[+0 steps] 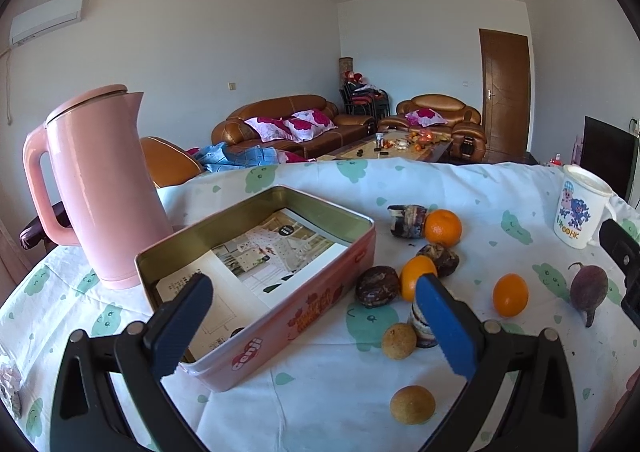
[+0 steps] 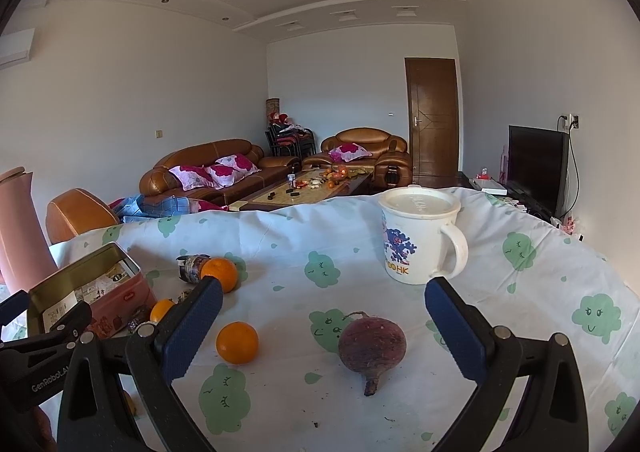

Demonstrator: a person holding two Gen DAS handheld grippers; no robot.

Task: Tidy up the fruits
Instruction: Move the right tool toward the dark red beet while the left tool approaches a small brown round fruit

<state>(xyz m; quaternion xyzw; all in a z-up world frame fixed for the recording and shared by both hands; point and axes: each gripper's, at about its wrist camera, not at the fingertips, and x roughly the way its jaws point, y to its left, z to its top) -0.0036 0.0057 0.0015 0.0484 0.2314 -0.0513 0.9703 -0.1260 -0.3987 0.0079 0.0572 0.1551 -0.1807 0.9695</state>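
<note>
A pink tin box (image 1: pixel 256 284) is sitting open on a round table covered by a white cloth (image 1: pixel 320 404) printed with green smiling clouds, and everything here is placed relative to that tin. A printed paper (image 1: pixel 256 264) is lying flat inside it.

The left gripper (image 1: pixel 316 326) is hovering over the tin's near right corner, its blue-padded jaws spread wide and holding nothing. The right gripper (image 2: pixel 324 328) is hovering well to the right of the tin, jaws equally wide and empty, with a dark purple beet (image 2: pixel 372 346) lying on the cloth between its fingers without touching them.

Fruit is lying scattered just right of the tin: an orange (image 1: pixel 443 228) at the far end touching a dark patterned jar (image 1: pixel 408 220) on its side, a second orange (image 1: pixel 416 276) between two dark brown wrinkled fruits (image 1: pixel 377 286), and a third orange (image 1: pixel 510 294) farther right. Two small tan round fruits (image 1: pixel 399 340) are resting nearer the camera.

A tall pink kettle (image 1: pixel 96 187) is standing just left of the tin. A white lidded mug (image 2: pixel 418 236) with a blue cartoon is standing far to the tin's right.

Beyond the table, brown leather sofas (image 1: pixel 292 123) with pink cushions are flanking a cluttered coffee table (image 1: pixel 400 145), with a brown door (image 1: pixel 505 91) and a dark television (image 2: pixel 536 167) behind.
</note>
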